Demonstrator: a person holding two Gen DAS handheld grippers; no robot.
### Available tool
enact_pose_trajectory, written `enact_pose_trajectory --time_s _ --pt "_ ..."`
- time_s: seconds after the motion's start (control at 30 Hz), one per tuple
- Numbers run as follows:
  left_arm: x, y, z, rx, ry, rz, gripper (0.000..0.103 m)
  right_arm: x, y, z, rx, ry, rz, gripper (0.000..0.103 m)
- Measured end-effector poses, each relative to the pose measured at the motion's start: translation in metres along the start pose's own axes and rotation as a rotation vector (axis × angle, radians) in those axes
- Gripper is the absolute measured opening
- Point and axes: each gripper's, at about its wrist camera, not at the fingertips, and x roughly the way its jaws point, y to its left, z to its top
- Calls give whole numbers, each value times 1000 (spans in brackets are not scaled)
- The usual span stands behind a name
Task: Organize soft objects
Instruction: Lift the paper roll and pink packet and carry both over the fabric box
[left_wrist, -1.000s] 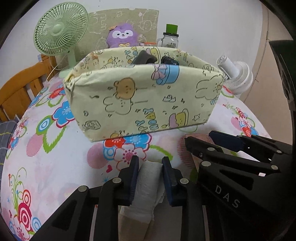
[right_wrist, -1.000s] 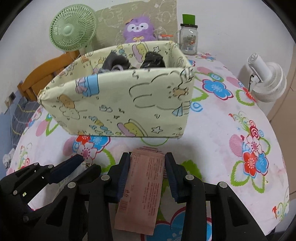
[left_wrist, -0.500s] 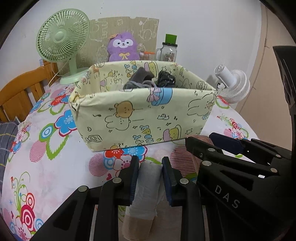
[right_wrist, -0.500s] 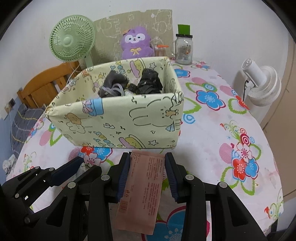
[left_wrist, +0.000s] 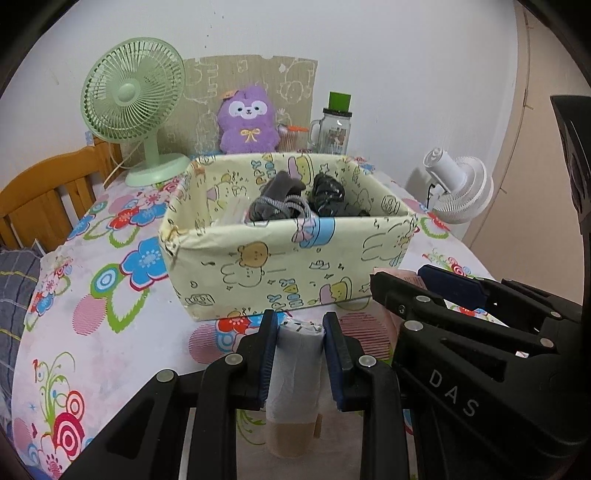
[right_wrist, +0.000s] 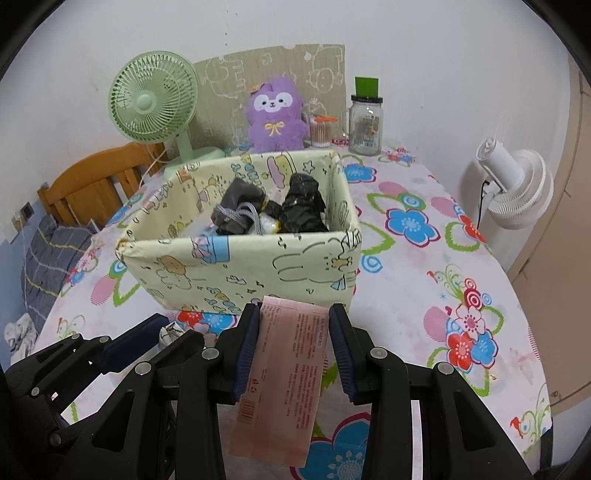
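A pale yellow fabric storage box (left_wrist: 288, 266) (right_wrist: 236, 273) with cartoon prints stands on the flowered table, holding dark grey and black soft items (left_wrist: 291, 201) (right_wrist: 269, 210). My left gripper (left_wrist: 300, 325) is shut on a rolled white and grey cloth bundle (left_wrist: 295, 373), held just short of the box's near wall. My right gripper (right_wrist: 293, 314) is shut on a flat pink packet (right_wrist: 284, 376), also just in front of the box. Each gripper shows beside the other: the right one (left_wrist: 417, 282) in the left wrist view, the left one (right_wrist: 159, 332) in the right wrist view.
Behind the box stand a green desk fan (left_wrist: 135, 107), a purple plush toy (left_wrist: 247, 125) and a glass jar with a green lid (left_wrist: 334, 125). A white fan (right_wrist: 517, 188) is off the table's right edge. A wooden chair back (right_wrist: 99, 177) stands at left.
Both grippers have risen with their loads, so the views now look down into the box and its dark contents show. The grips are unchanged.
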Motion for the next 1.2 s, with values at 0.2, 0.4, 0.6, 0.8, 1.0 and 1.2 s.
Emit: enact_pose_trajectory --time_s 0.2,0.4,0.6,0.8,1.0,1.2 --pt "-11 0 4 5 -33 4 24 -12 2 5 -4 -29 1 42" --pt "-20 -2 8 9 -61 6 23 -21 3 8 -7 -50 4 42" --pt "-28 -5 11 13 -82 13 22 -30 3 11 -9 -70 8 42" --pt "-35 -8 16 18 -97 24 22 -38 3 15 -8 -86 15 42" --pt "-41 -11 23 24 -117 29 22 -46 0 22 -9 -105 16 42" --pt "-44 -16 31 33 -129 39 22 -49 -3 30 -1 -116 20 42"
